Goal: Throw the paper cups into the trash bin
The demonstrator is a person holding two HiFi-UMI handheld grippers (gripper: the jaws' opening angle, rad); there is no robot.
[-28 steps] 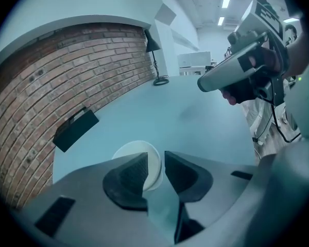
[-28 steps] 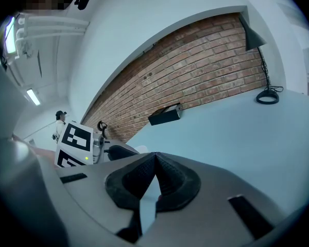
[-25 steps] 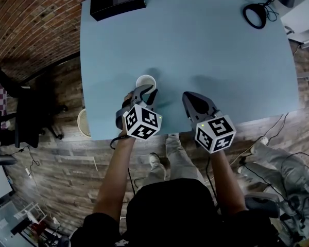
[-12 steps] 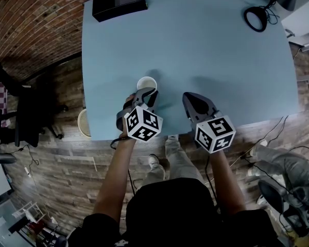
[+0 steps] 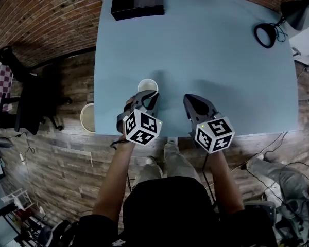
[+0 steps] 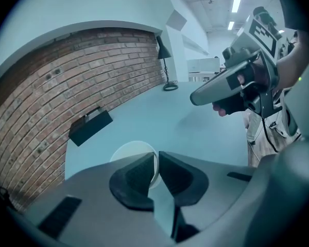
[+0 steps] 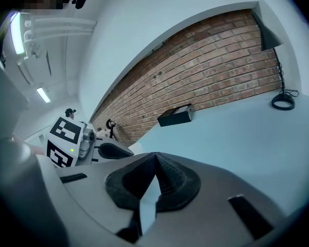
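I'm in what looks like an office or lab workroom in a loft-style building. A bare brick wall (image 5: 51, 14) runs along the far side, and the floor (image 5: 56, 158) is laid in wood-look planks. I work at a plain light-blue table (image 5: 221, 60) that carries a black box (image 5: 138, 0) and a black desk lamp (image 5: 298, 12) with a coiled cord (image 5: 266, 35). To my left stands a black office chair (image 5: 31, 102). A round trash bin (image 5: 87, 118) sits beside the table, and loose cables (image 5: 272, 140) trail over the floor. Strip lights (image 6: 237, 1) line a white ceiling, with white furniture (image 6: 203, 65) farther off.
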